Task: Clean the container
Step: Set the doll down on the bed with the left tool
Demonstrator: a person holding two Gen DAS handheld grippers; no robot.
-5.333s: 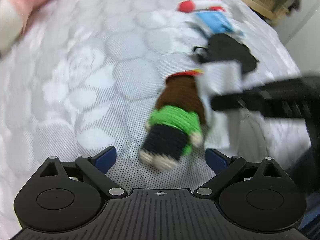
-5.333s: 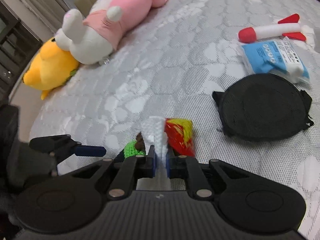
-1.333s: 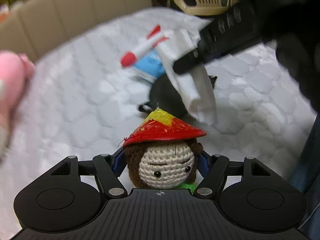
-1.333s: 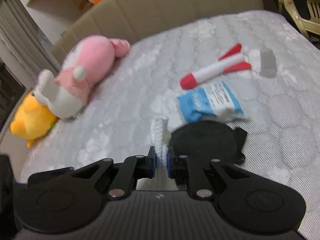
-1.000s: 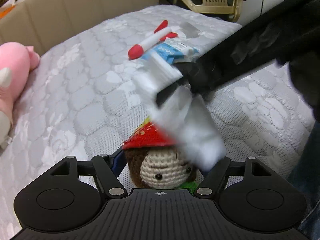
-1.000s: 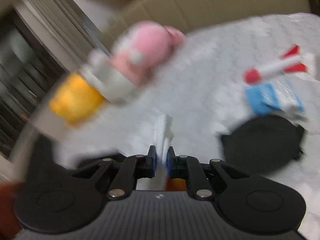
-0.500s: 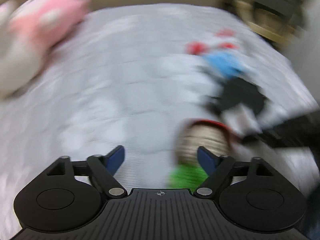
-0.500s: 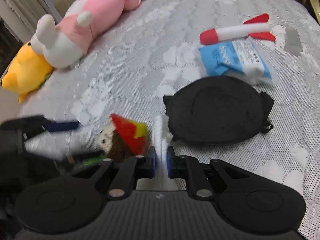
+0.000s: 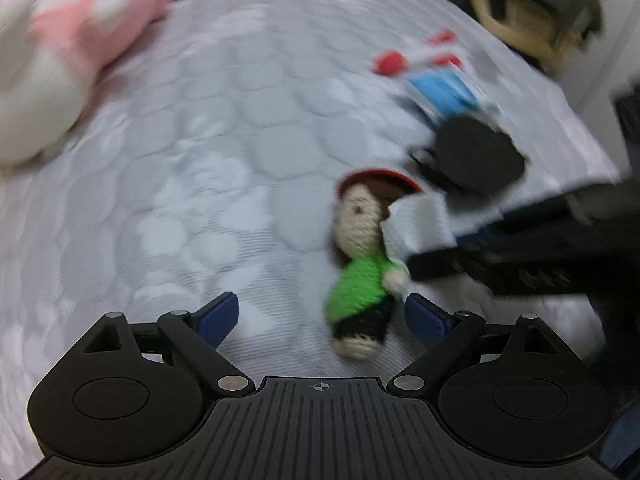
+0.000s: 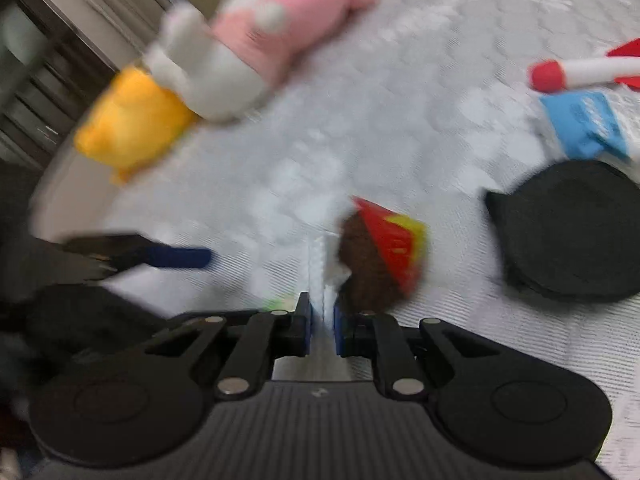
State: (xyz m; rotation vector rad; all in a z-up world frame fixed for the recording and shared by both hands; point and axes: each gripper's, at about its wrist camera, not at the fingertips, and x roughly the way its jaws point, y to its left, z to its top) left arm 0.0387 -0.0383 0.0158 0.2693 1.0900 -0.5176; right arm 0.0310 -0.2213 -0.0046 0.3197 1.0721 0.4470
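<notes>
A crocheted doll [image 9: 366, 256] with a red hat, green shirt and black legs lies face up on the white quilted mattress [image 9: 224, 168]. My left gripper [image 9: 322, 314] is open and empty, just in front of the doll's feet. My right gripper [image 10: 321, 318] is shut on a folded white wipe [image 10: 318, 264], held next to the doll's head [image 10: 380, 256]; the wipe [image 9: 416, 224] touches the doll's head in the left wrist view. A flat round black container [image 10: 568, 228] lies to the right of the doll.
A blue wipe packet [image 10: 588, 124] and a red-and-white toy rocket [image 10: 580, 72] lie beyond the black container. A pink-and-white plush [image 10: 256, 40] and a yellow plush [image 10: 132, 124] lie at the far left. A chair [image 9: 532, 0] stands past the bed.
My left gripper opened and let go of the doll, which now lies on the mattress. My right gripper brought the wipe down beside the doll's head.
</notes>
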